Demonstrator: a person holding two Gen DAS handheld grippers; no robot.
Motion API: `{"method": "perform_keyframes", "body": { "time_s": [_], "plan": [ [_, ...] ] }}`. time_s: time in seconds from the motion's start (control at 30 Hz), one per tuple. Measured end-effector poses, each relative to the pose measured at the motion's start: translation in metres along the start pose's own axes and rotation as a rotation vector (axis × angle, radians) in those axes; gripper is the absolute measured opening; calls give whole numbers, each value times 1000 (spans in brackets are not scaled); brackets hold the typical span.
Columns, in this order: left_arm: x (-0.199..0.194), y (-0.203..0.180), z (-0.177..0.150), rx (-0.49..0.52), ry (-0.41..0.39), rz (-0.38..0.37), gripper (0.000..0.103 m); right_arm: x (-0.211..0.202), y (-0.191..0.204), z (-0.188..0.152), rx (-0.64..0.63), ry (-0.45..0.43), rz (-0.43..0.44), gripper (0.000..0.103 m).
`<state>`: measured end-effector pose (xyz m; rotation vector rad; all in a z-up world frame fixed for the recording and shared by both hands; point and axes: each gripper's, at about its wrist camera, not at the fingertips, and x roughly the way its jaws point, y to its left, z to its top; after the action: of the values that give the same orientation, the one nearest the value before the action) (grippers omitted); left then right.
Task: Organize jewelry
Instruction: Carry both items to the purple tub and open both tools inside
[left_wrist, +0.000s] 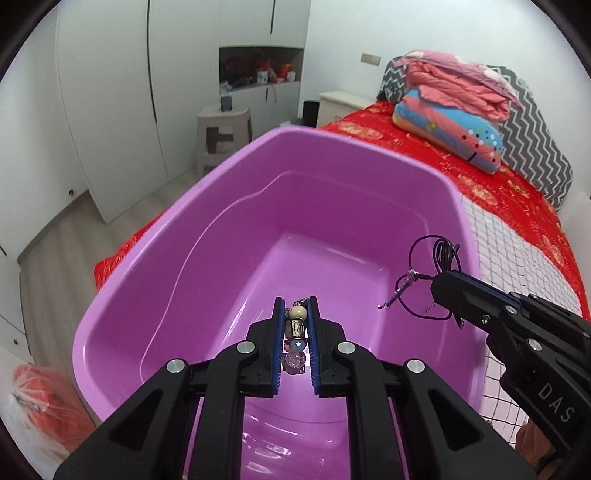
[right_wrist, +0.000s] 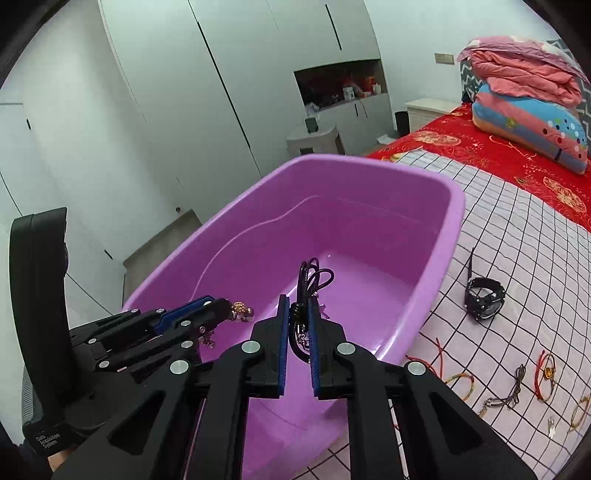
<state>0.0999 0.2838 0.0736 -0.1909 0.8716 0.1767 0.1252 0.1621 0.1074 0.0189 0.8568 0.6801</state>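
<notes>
Pinched between your left gripper (left_wrist: 295, 314) pads, the beaded bracelet (left_wrist: 295, 332) hangs lengthwise over the purple tub (left_wrist: 155, 236), while your right gripper (right_wrist: 298, 314) clamps the dark cord necklace (right_wrist: 312, 280) just beside, both above the bottom.

The left gripper (left_wrist: 295, 314) points forward and slightly down, its two blue-padded fingers (left_wrist: 279, 332) drawn close together and pinching something small between them. The right gripper (right_wrist: 298, 317) is held just beside it at about the same height, its fingers (right_wrist: 283, 328) likewise nearly closed and clamped on what it carries. Seen from the left wrist, the right gripper (left_wrist: 448, 286) angles inward toward the left one.
</notes>
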Motion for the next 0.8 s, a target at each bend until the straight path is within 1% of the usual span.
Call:
{"method": "perform_keyframes", "body": {
  "time_s": [0.13, 0.2, 0.27, 0.3, 0.33, 0.37, 0.4, 0.47, 0.6, 0.8],
  "plan": [
    [9, 6, -3, -19, 31, 16, 12, 16, 1, -2, -7, 42, -16, 10],
    [8, 8, -4, -22, 28, 21, 12, 21, 0, -2, -11, 57, -26, 10],
    [7, 9, -4, -24, 25, 42, 15, 25, -3, -2, -14, 65, -35, 11],
    [6, 9, -4, -27, 24, 51, 29, 25, -5, -2, -16, 62, -39, 14],
    [4, 11, -3, -34, 20, 72, 52, 24, -4, -2, -18, 57, -51, 20],
    [0, 12, -4, -43, 11, 84, 65, 23, -6, -3, -22, 51, -56, 26],
    [-4, 14, -5, -53, -5, 90, 80, 22, -7, -3, -25, 44, -61, 27],
    [-12, 16, -4, -56, -33, 116, 82, 19, -8, -3, -27, 37, -71, 27],
    [-17, 19, -5, -67, -29, 151, 88, 13, -12, -4, -28, 23, -87, 27],
    [-20, 22, -11, -74, -22, 173, 92, 5, -15, -6, -16, 15, -89, 31]
  ]
}}
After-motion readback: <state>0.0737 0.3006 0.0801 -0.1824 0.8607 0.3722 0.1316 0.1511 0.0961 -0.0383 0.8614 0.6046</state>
